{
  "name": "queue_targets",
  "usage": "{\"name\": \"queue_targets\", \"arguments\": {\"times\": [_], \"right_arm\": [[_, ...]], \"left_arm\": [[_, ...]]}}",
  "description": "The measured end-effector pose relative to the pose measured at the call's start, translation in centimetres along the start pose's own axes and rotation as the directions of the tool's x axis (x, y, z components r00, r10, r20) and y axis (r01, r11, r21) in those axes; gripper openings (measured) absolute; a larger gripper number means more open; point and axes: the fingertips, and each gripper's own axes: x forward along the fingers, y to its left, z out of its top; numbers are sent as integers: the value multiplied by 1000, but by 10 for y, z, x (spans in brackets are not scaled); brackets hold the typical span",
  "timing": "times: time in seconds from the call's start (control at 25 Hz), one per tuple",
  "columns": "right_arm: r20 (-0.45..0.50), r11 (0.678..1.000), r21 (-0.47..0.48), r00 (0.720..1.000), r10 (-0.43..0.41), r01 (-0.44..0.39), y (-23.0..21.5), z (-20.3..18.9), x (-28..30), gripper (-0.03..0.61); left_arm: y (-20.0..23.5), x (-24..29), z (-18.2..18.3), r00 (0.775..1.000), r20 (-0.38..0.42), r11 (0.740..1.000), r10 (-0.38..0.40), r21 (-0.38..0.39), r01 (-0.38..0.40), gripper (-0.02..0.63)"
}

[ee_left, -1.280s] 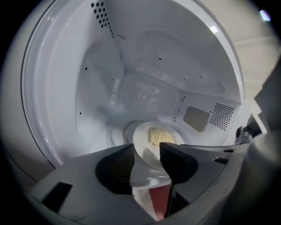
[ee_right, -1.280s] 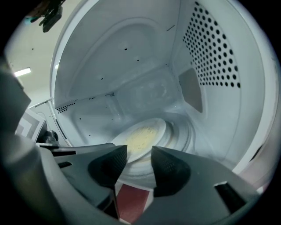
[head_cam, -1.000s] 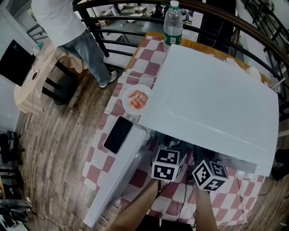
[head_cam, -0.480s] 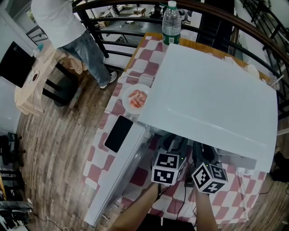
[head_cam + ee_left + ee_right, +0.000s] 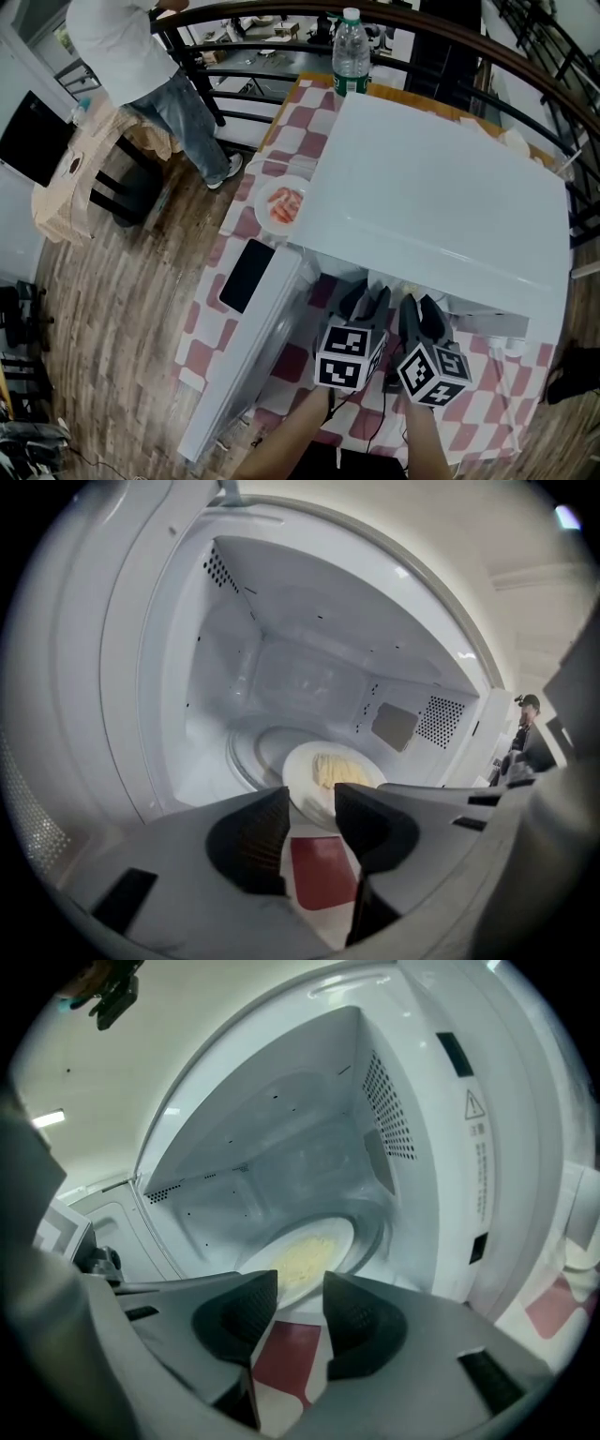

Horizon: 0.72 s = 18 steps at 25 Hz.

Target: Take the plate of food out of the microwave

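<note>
Scene: we look steeply down on a white microwave (image 5: 441,187) set on a red-and-white checked tablecloth (image 5: 309,122), with its door (image 5: 239,370) swung wide open to the left.
Plate of food: we find it inside the microwave, a white plate (image 5: 314,785) with a pale yellow heap of food on it, resting on the turntable (image 5: 246,759) near the front of the cavity. From the right gripper view the same plate (image 5: 302,1258) lies just beyond the jaws.
Left gripper: we see the left gripper (image 5: 368,302) at the mouth of the microwave, pointing in and slightly down. Its jaws stand apart with nothing gripped between them (image 5: 311,803); through the gap we see only the plate's near rim and a red square of tablecloth.
Right gripper: the right gripper (image 5: 420,317) sits just beside the left one, also at the opening. Its jaws are likewise apart and empty (image 5: 300,1288), lined up on the plate's edge but short of it.
Tabletop: we note a second plate (image 5: 284,204) with pinkish-red food, just beside the microwave's left wall, and a water bottle (image 5: 350,52) upright behind the microwave.
Background: a person (image 5: 141,56) stands on the wooden floor, well apart from the table.
</note>
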Motion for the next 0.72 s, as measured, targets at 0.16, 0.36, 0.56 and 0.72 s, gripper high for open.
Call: {"name": "queue_targets", "arguments": {"times": [0.16,0.36,0.56,0.72], "right_arm": [[5,1000,9,1000,-18,18,-2,-4,-8,143],[6,1000,15,1000,-20,20,-5,-7,-15,143],[11,999,45,1000,20,-20,-6,-8,-15,143],[39,996,89,999,24,-28,-8,-6,-17,143]], "left_arm": [[-7,-7,-8,1000,-8,1000,1,-3,-1,169],[-12,-13,-13,1000,-2,1000,0,-12,0,167],[-8,-14,-13,1000,14,999,20,-35,-20,164],[2,-19,-10,997,36,992,67,-106,-63,169]]}}
